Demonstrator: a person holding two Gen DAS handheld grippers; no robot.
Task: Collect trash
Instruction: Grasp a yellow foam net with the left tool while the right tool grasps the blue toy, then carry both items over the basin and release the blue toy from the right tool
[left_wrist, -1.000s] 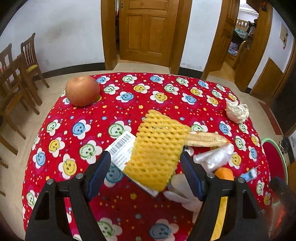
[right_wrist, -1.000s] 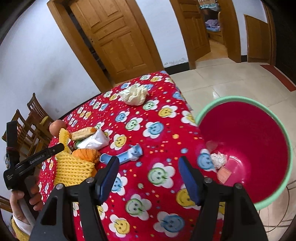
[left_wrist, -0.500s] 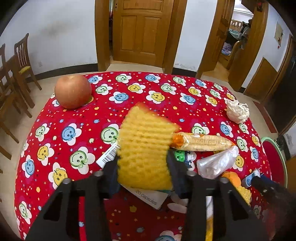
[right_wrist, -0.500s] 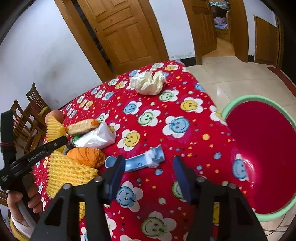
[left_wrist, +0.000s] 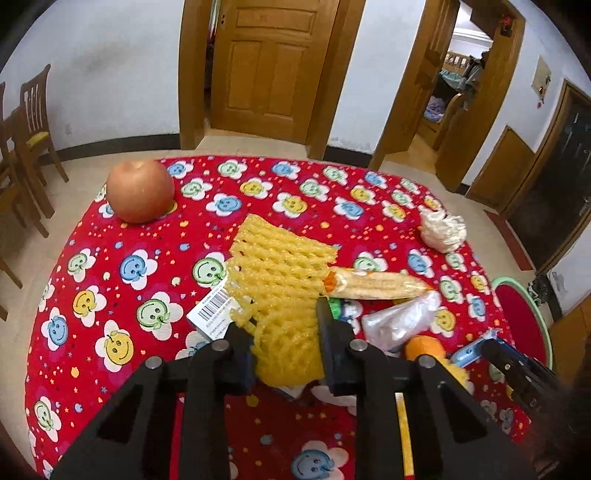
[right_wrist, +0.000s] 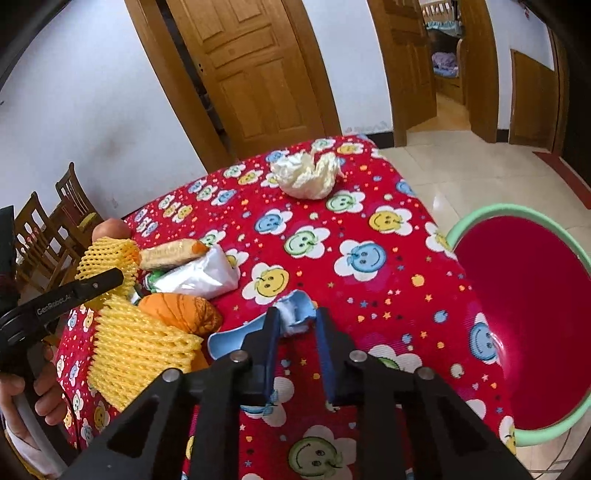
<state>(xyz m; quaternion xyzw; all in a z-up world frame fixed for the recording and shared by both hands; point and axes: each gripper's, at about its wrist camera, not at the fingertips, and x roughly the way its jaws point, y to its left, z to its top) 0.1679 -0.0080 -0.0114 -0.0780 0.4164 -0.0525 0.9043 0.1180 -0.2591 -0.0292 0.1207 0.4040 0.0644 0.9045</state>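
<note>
My left gripper (left_wrist: 284, 325) is shut on the near end of a yellow foam fruit net (left_wrist: 280, 266), squeezing it into a bunch on the red smiley tablecloth (left_wrist: 122, 266). In the right wrist view, my right gripper (right_wrist: 297, 328) is closing its jaws on the crumpled end of a torn blue wrapper (right_wrist: 299, 302), and both pads touch it. A second yellow net (right_wrist: 140, 339) with an orange (right_wrist: 181, 310) lies left of it. The red bin with a green rim (right_wrist: 480, 218) stands on the floor past the table's right edge.
An apple (left_wrist: 140, 190), a crumpled tissue (right_wrist: 306, 177), a long snack pack (left_wrist: 376, 284), a clear plastic bag (left_wrist: 399, 317) and a barcode card (left_wrist: 212, 314) also lie on the table. Wooden chairs (left_wrist: 26, 122) stand at the left. A hand (right_wrist: 22, 387) holds the left gripper.
The left jaws have closed from wide apart onto the yellow net. The right gripper has moved in over the blue wrapper and its jaws have narrowed around it.
</note>
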